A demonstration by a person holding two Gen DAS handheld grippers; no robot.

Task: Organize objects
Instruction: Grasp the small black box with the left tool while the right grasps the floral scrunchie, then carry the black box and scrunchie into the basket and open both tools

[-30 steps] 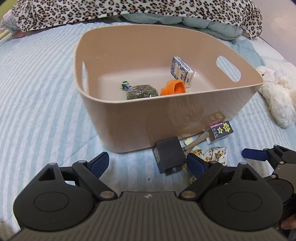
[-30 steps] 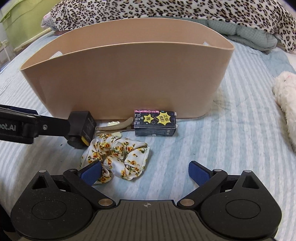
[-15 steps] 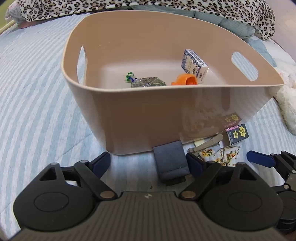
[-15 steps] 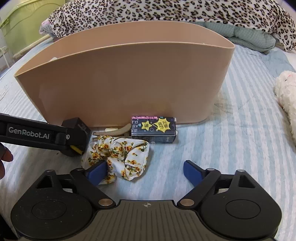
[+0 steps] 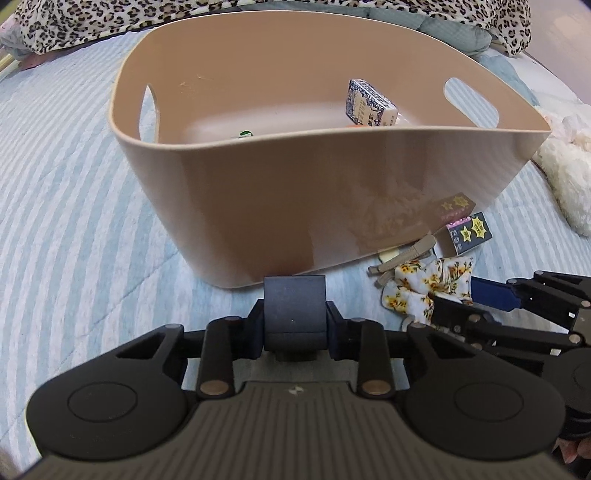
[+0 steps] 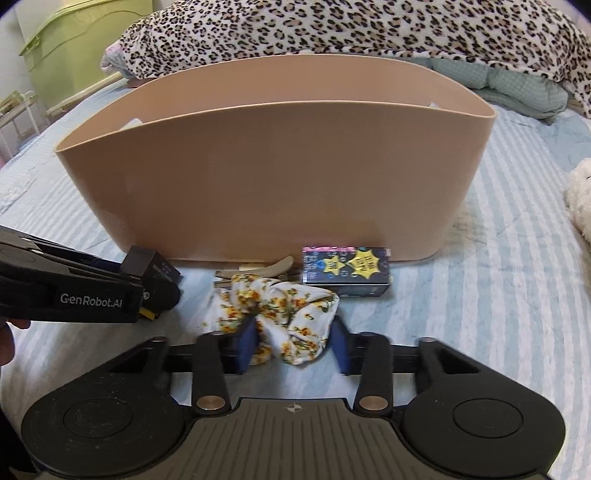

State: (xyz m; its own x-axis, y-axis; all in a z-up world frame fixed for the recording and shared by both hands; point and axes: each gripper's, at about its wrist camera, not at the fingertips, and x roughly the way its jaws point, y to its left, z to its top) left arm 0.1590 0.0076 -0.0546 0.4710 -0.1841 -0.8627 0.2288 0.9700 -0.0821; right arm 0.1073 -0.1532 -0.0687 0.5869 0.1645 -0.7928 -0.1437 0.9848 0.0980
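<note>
My left gripper (image 5: 294, 320) is shut on a small black box (image 5: 294, 309) on the bed, just in front of the tan plastic basket (image 5: 317, 195). It also shows at the left of the right wrist view (image 6: 147, 284). My right gripper (image 6: 293, 343) has closed around a white floral scrunchie (image 6: 291, 314), its pads (image 6: 246, 341) pressing both sides. A tan hair clip (image 6: 258, 271) and a dark box with yellow stars (image 6: 345, 271) lie against the basket's near wall. Inside the basket lies a blue-and-white patterned box (image 5: 369, 105); other items are mostly hidden by the rim.
The bed has a blue-striped cover (image 5: 74, 221). A leopard-print blanket (image 6: 332, 29) lies behind the basket. A white plush toy (image 5: 565, 173) lies to the right. A green storage box (image 6: 85, 48) stands at the far left.
Both grippers have closed: the left onto the black box, the right onto the scrunchie. Both moved forward and lower toward the basket.
</note>
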